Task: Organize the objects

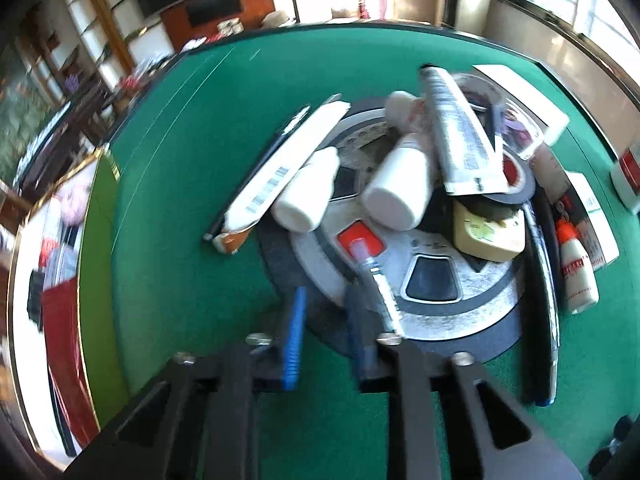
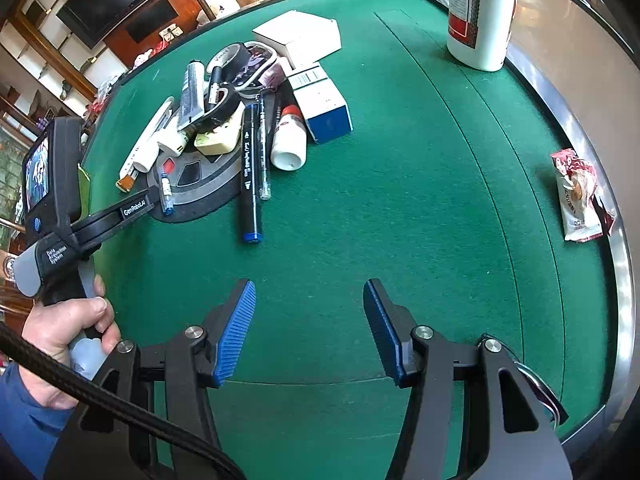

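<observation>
Left gripper (image 1: 326,296) is sitting closest to the lens, pointing steeply down at the bench (image 1: 180,200). Its jaws are showing only a narrow gap in the blurred left wrist view, and nothing is lying between the blue pads; just dark disc edge and green felt are showing there. The slim clear tube (image 1: 372,276) is lying right beside the right-hand pad, on its outer side. Whether it is touching that pad is not readable through the blur.

The tube's long axis is running away from the jaws, leaning slightly left toward a red button on the round grey disc (image 1: 460,312) it is resting on. Judgement: the jaws are needing a small sideways shift to the right to straddle the tube across its width.

The tube is looking thin, see-through at the far end, with a blue band and a silvery labelled body. It is probably light and prone to rolling.

Right gripper (image 2: 310,286) is hovering over bare felt, jaws standing about half open and holding nothing, well apart from the pile. So the left hand (image 2: 68,324) is the nearer one.

Further out, two white bottles (image 1: 400,188), a long white box (image 1: 272,172) and a silver squeeze tube (image 1: 460,136) are crowding the disc, and a black marker (image 2: 249,168) is lying alongside.
</observation>
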Available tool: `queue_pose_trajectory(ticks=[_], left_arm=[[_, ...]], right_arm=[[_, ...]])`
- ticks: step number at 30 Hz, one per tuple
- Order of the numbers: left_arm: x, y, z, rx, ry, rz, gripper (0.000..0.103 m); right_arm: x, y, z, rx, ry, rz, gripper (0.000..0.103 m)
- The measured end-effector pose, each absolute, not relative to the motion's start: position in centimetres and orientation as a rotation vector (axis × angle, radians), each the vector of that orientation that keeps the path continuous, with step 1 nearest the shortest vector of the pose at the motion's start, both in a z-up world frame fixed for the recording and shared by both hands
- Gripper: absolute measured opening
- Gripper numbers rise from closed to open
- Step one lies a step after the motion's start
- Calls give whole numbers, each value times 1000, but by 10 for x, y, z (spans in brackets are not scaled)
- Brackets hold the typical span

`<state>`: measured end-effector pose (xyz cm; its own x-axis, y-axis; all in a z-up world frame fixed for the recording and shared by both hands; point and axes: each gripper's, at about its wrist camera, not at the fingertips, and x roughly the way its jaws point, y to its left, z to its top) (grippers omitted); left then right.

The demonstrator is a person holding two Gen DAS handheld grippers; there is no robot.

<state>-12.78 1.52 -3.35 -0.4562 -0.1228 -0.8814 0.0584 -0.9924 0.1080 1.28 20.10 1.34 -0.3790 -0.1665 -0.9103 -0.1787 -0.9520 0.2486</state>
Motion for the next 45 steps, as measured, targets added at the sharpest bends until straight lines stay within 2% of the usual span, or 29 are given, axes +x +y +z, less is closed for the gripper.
queue_pose_trajectory(ticks=[2,8,20,23,29,31,33,36,40,42,43,45], left_arm=[[-123,23,-35,1552,-179,-2620,0],[-103,17,-36,1528,-232,-2667,0],[-104,-18,-35,1613,-36,-2709,0],[-109,-25,-33,1663,115,-2700,0],[-121,-15,-30,1690,166,-2665,1],[-125,-9,-32,1710,179,-2658,1],[-125,-10,-32,1711,192,-2647,4],[-126,-8,-31,1711,217,-2643,13],[-137,-6,-32,1703,230,-2623,40],[-143,1,-32,1698,202,-2630,44],[-146,5,-32,1687,170,-2634,50],[-149,11,-31,1656,95,-2672,52]], right_arm=[[11,201,14,-1746,480,2563,55],[3,190,14,-1757,447,2603,55],[-54,160,-6,-1805,339,2608,53],[-67,155,-12,-1818,318,2598,51],[-82,141,-24,-1814,160,2577,31],[-81,140,-25,-1804,88,2584,21],[-77,144,-24,-1799,47,2576,21],[-61,156,-22,-1826,58,2570,21],[-35,169,-20,-1848,82,2566,21],[-19,178,-20,-1855,145,2564,21],[-12,180,-20,-1856,166,2563,21],[0,185,-20,-1857,214,2562,21]])
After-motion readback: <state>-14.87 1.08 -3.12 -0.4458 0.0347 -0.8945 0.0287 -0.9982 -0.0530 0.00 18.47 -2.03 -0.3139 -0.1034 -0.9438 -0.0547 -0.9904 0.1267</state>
